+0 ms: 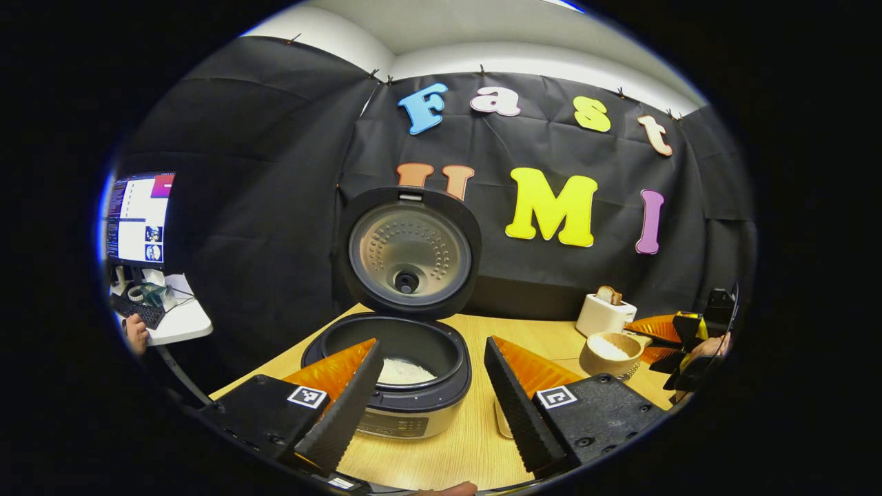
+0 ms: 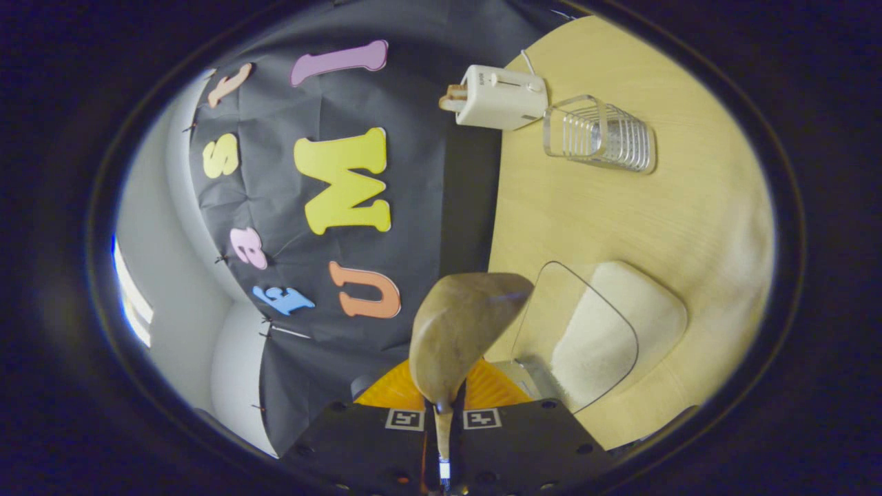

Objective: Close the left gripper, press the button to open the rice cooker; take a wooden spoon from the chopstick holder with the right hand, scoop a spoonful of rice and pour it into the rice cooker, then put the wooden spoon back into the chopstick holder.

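The rice cooker stands on the wooden table with its lid raised upright, and white rice lies in the pot. My left gripper hangs open just in front of it, one finger on each side of the pot. A wooden bowl of rice sits to the right. The right gripper is beyond the bowl, held by a hand. In the right gripper view, my right gripper is shut on the handle of the wooden spoon. The wire chopstick holder stands farther off.
A white toaster with bread in it stands by the back wall next to the holder. A pale rounded thing with a clear curved edge lies near the spoon. At far left are a monitor and a small side desk.
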